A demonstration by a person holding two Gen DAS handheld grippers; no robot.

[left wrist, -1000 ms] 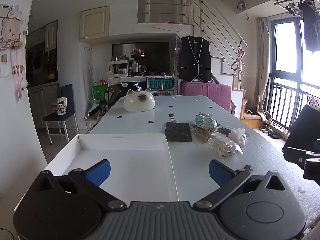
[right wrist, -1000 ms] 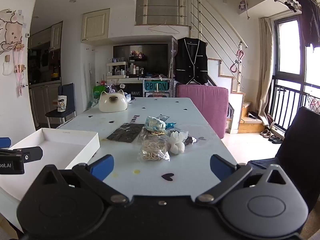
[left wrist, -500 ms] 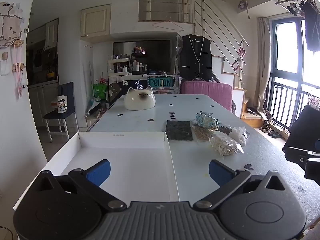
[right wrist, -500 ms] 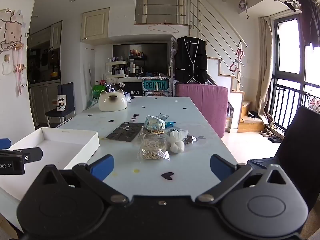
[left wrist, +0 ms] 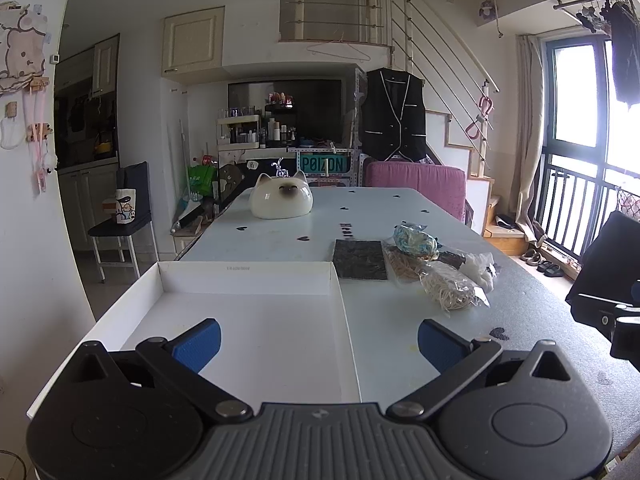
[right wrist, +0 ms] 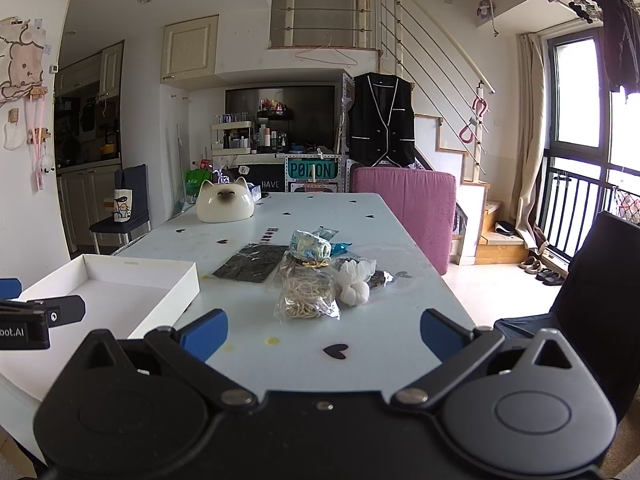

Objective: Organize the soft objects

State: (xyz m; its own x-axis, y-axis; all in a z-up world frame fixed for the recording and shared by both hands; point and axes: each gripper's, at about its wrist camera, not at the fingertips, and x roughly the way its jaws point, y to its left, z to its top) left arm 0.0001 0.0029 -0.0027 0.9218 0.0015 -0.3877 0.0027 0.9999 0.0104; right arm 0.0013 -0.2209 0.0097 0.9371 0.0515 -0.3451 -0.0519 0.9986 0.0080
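Observation:
A shallow white box (left wrist: 248, 280) (right wrist: 120, 276) lies open on the table's near left, nothing in it. To its right lies a cluster of soft items: a dark flat sheet (left wrist: 360, 259) (right wrist: 250, 263), a clear bag of beige strands (left wrist: 450, 290) (right wrist: 306, 298), a blue patterned bundle (left wrist: 415, 237) (right wrist: 310, 245) and a white puffy bundle (left wrist: 476, 267) (right wrist: 354, 282). My left gripper (left wrist: 319, 339) is open above the box's near right edge. The right gripper (right wrist: 324, 334) is open, short of the bag of strands, nothing between its fingers.
A white cat-shaped ceramic piece (left wrist: 281, 201) (right wrist: 225, 201) sits at the table's far end. A pink chair back (right wrist: 404, 200) stands at the far right side, a dark chair (right wrist: 600, 280) at the near right. Black heart stickers dot the table (right wrist: 336, 351).
Both views have barely shifted over the second. Both grippers stay open and the items have not moved.

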